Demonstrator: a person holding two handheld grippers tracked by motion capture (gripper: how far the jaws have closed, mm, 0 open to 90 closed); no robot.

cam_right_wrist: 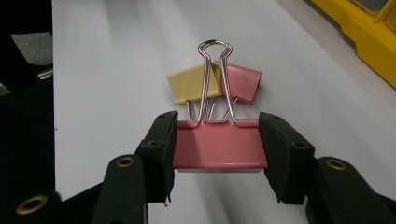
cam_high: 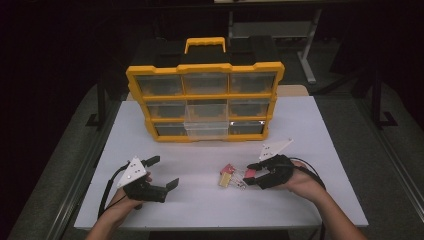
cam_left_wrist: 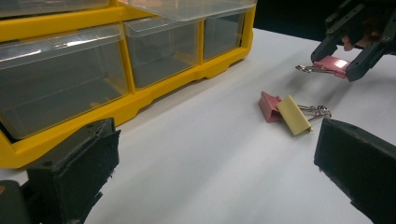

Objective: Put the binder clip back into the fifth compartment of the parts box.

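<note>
My right gripper [cam_right_wrist: 218,150] is shut on a pink binder clip [cam_right_wrist: 219,148], its jaws pressing the clip's two sides and the wire handles pointing away. The held clip [cam_left_wrist: 329,65] hangs slightly above the white table. Just beyond it lie a yellow binder clip [cam_right_wrist: 191,84] and a second pink binder clip [cam_right_wrist: 243,81], touching each other; in the high view they are the yellow clip [cam_high: 226,180] and pink clip [cam_high: 227,169] left of my right gripper [cam_high: 251,173]. My left gripper [cam_high: 163,173] stands open and empty at the table's front left, its jaws [cam_left_wrist: 215,163] wide apart and aimed toward the clips.
A yellow organizer [cam_high: 205,67] with clear drawers and a carry handle stands at the back middle of the table [cam_high: 310,130]. Its lower middle drawer [cam_high: 206,130] is pulled out a little. Dark floor surrounds the table edges.
</note>
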